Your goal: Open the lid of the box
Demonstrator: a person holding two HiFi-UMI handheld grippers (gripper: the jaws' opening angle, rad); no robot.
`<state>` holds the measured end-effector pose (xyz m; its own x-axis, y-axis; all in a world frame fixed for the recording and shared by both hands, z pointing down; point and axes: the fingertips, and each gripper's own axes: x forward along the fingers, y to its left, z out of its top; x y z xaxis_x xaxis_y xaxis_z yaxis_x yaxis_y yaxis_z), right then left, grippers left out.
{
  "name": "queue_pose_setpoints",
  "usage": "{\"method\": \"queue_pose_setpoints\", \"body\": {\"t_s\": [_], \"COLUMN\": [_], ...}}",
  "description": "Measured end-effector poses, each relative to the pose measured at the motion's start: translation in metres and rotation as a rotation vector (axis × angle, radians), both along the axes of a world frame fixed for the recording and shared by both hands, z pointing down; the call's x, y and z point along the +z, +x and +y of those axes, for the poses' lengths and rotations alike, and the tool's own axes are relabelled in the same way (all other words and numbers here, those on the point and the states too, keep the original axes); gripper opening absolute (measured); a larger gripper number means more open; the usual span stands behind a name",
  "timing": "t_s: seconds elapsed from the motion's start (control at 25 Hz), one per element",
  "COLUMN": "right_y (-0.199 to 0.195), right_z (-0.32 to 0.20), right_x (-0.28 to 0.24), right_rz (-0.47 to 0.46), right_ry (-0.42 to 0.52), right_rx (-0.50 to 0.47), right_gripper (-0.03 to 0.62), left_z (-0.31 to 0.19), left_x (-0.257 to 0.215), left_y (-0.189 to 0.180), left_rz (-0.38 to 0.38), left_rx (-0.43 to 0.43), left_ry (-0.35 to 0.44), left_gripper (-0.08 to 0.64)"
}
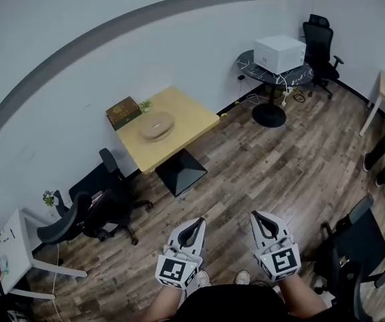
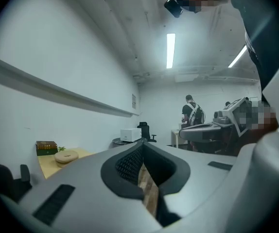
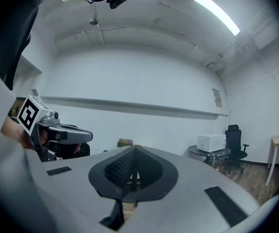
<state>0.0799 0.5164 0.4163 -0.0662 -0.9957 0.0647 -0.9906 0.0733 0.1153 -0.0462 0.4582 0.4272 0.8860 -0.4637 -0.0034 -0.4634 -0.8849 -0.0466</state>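
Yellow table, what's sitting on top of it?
A round tan box, a dark square box and a small green plant sit on the yellow table. Both boxes look shut, so their insides are hidden.

White walls (image 1: 78, 19), wood floor (image 1: 259, 173), black office chairs (image 1: 316, 39).

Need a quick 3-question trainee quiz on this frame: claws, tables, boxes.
1. True or false: the left claw and right claw are both shut and empty.
2. What lies beside the green box on the wooden table? A) tan disc B) laptop C) mug
3. Fill in: the white box sits on a round table whose top is ____ in colour.

Key: 1 true; 2 A; 3 black.
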Motion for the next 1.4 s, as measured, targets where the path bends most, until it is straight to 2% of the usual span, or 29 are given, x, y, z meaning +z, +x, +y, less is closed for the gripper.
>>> {"method": "queue_pose_setpoints", "body": {"t_s": [0.24, 0.48, 0.68, 0.92, 1.12, 1.4], "right_y": [0.007, 0.02, 0.019, 0.02, 0.009, -0.005], "right_z": [0.006, 0.007, -0.022, -0.074, -0.128, -0.188], "right_x": [-0.002, 0.003, 0.007, 0.009, 0.015, 0.01], "right_rz": [-0.058, -0.082, -0.06, -0.033, -0.03, -0.023], "right_ry": [0.041, 0.064, 0.056, 0.054, 0.059, 0.041], "right_rx": [-0.036, -0.025, -0.056, -0.047, -0.074, -0.086], "right_gripper": [0.02, 0.038, 0.191, 0.366, 0.589, 0.598], "left_z": [0.003, 0.006, -0.013, -0.064, -0.111, -0.17], "left_x": [0.001, 0.011, 0.022, 0.028, 0.027, 0.025], "left_y": [0.009, 0.014, 0.016, 0.014, 0.005, -0.008], "left_rz": [-0.027, -0.053, -0.05, -0.046, -0.035, -0.016], "left_rx": [-0.01, -0.04, -0.038, -0.048, -0.073, -0.092], "left_ry": [-0.004, -0.012, -0.038, -0.049, -0.049, -0.052], "left_gripper": [0.02, 0.02, 0.02, 0.02, 0.02, 0.02]}}
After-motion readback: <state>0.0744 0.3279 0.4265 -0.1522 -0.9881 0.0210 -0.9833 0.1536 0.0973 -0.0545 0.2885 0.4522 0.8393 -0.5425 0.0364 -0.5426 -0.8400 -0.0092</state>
